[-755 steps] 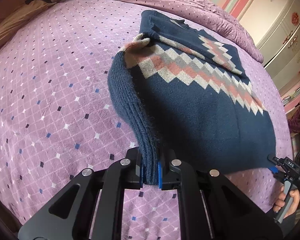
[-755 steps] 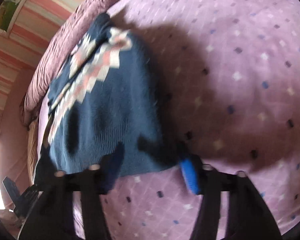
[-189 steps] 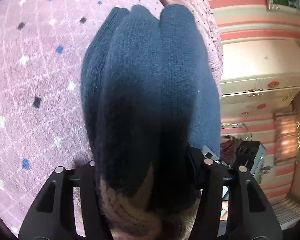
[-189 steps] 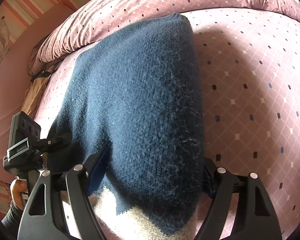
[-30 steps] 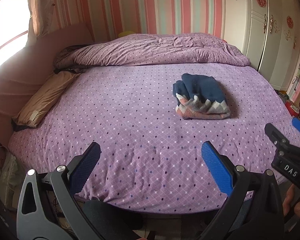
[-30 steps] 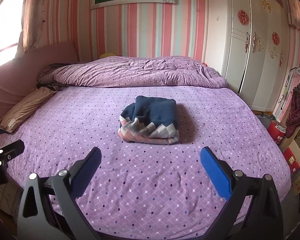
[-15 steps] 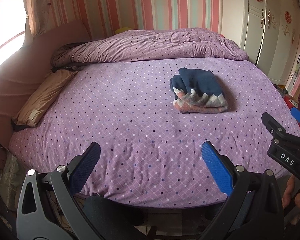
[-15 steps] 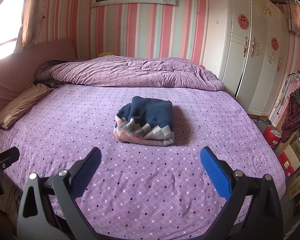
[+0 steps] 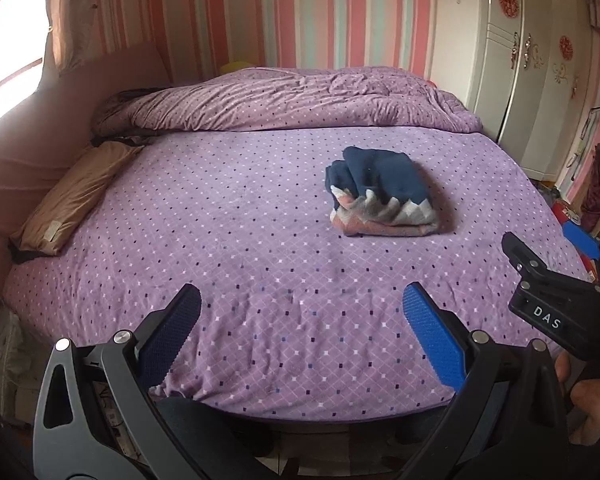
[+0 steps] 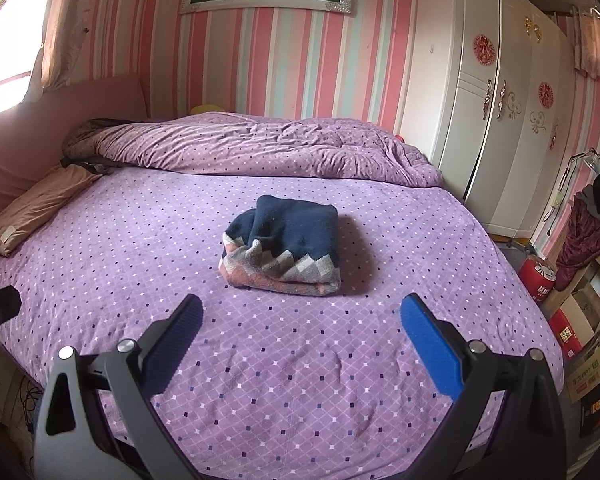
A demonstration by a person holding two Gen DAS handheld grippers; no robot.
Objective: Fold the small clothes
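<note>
A navy knit sweater (image 9: 380, 192) with a grey, white and pink zigzag band lies folded in a bundle on the purple bed; it also shows in the right wrist view (image 10: 284, 244). My left gripper (image 9: 300, 300) is open and empty, over the bed's near edge, well short of the sweater. My right gripper (image 10: 300, 316) is open and empty, just short of the sweater. The right gripper also shows at the right edge of the left wrist view (image 9: 556, 280).
The bed (image 10: 300, 380) has a purple diamond-pattern cover. A rumpled purple duvet (image 10: 252, 148) lies along the far side. A tan pillow (image 9: 72, 196) sits at the left. White wardrobes (image 10: 496, 120) stand at the right, with boxes and a red canister (image 10: 540, 276) on the floor.
Both grippers have tilted slightly, shifting the sweater a little in view. The sweater lies still and both grippers stay open.
</note>
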